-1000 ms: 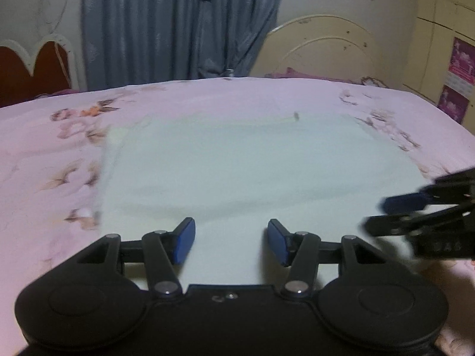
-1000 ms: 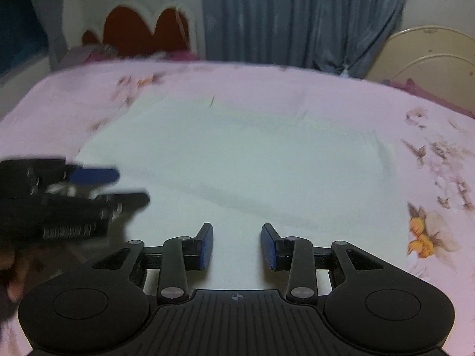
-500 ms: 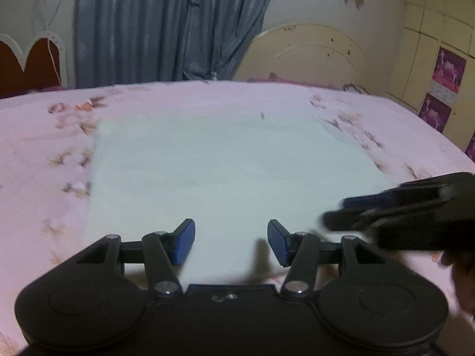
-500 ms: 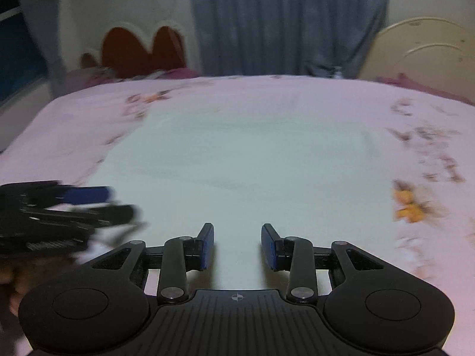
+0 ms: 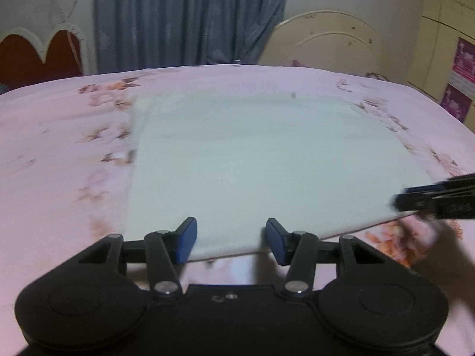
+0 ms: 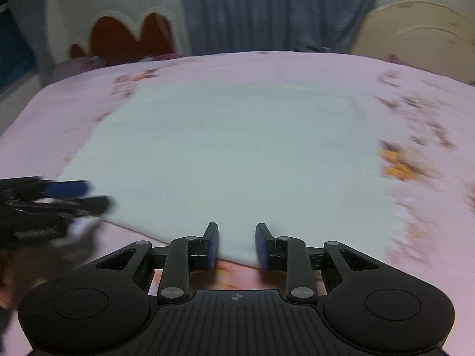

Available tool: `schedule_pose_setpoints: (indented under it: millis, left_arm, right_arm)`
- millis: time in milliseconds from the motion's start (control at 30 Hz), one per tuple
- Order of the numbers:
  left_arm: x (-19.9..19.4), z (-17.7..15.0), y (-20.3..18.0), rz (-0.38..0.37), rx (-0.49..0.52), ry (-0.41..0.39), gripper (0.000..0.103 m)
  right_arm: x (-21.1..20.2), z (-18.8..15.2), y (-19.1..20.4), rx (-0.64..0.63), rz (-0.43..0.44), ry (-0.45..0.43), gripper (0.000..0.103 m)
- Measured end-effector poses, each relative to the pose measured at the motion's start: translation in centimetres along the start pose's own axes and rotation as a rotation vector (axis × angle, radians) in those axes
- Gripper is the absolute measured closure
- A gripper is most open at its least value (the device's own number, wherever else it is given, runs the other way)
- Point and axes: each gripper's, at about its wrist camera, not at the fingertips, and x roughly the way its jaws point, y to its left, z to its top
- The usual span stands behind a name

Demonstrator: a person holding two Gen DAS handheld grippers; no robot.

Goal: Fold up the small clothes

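On the pink floral bed sheet [image 5: 59, 154], left wrist view: one pale mint-white rectangular cloth [image 5: 252, 160] is seen lying flat, its near edge between the blue-padded fingers [image 5: 185, 238] of the left gripper [image 5: 230, 241]. The fingers stand fairly wide, the pads clear of the fabric; nothing is held. The near edge is slightly raised off the sheet at its right end. Risk, as judged: if the fingers are shut too high, only air or a single loose layer may be caught, and the edge may slip out on lifting. One blurred black gripper is counted at the right margin, one grey-blue curtain [image 5: 184, 17], one cream arched headboard [image 5: 326, 38].

Right wrist view: the same cloth [image 6: 237, 154] is counted once. Its near edge lies between the fingers [image 6: 211, 244] of the right gripper [image 6: 236, 244], which have just been closing and now stand narrow; the pads look not yet pressed on the fabric, though blur hinders certainty. Risk, as judged: with one side closing ahead of the other, an uneven pull may skew the fold or drag the bed sheet up with the cloth. The left gripper [image 6: 89, 195] is counted once here, blurred.
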Motion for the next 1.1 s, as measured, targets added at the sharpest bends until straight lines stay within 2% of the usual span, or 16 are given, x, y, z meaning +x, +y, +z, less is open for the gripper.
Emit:
schedule_pose_setpoints:
  millis: [133, 167, 200, 333, 433, 533, 633, 733, 900, 1000, 1100]
  left_arm:
    - [-0.5, -0.1, 0.8, 0.018, -0.014, 0.002, 0.053]
    - [-0.5, -0.1, 0.9, 0.022, -0.018, 0.004, 0.053]
    - [-0.6, 0.0, 1.0, 0.025, -0.027, 0.005, 0.053]
    - [-0.9, 0.2, 1.1, 0.034, -0.041, 0.006, 0.053]
    - [-1.0, 0.0, 1.3, 0.044, -0.045, 0.002, 0.053]
    - [-1.0, -0.4, 1.6, 0.044, -0.048, 0.008, 0.053]
    - [-1.3, -0.4, 1.7, 0.047, -0.050, 0.011, 0.053]
    - [-1.4, -0.5, 1.7, 0.050, -0.052, 0.013, 0.053]
    - [-1.6, -0.6, 1.6, 0.054, -0.059, 0.019, 0.053]
    - [-1.7, -0.6, 1.6, 0.056, -0.058, 0.018, 0.053]
    - [-1.7, -0.6, 1.5, 0.061, -0.055, 0.021, 0.053]
  right_arm:
    - [-1.6, -1.3, -3.2, 0.051, -0.058, -0.002, 0.079]
    - [-1.9, -1.5, -3.7, 0.062, -0.067, -0.002, 0.088]
    - [-2.0, -1.7, -4.1, 0.067, -0.090, 0.002, 0.089]
    - [-2.8, -1.9, -4.5, 0.080, -0.093, 0.007, 0.089]
    - [-3.7, -1.4, -4.1, 0.069, -0.096, -0.028, 0.089]
    - [-2.9, -1.8, -4.8, 0.075, -0.128, 0.017, 0.089]
    - [-3.0, -2.0, -5.1, 0.073, -0.123, 0.013, 0.089]
    - [-3.8, -1.9, -4.9, 0.078, -0.107, -0.023, 0.089]
    - [-3.0, -2.2, -4.6, 0.046, -0.126, 0.023, 0.089]
    - [-3.7, -1.7, -4.5, 0.062, -0.115, -0.017, 0.089]
    - [-2.7, -2.1, -4.8, 0.070, -0.128, 0.025, 0.089]
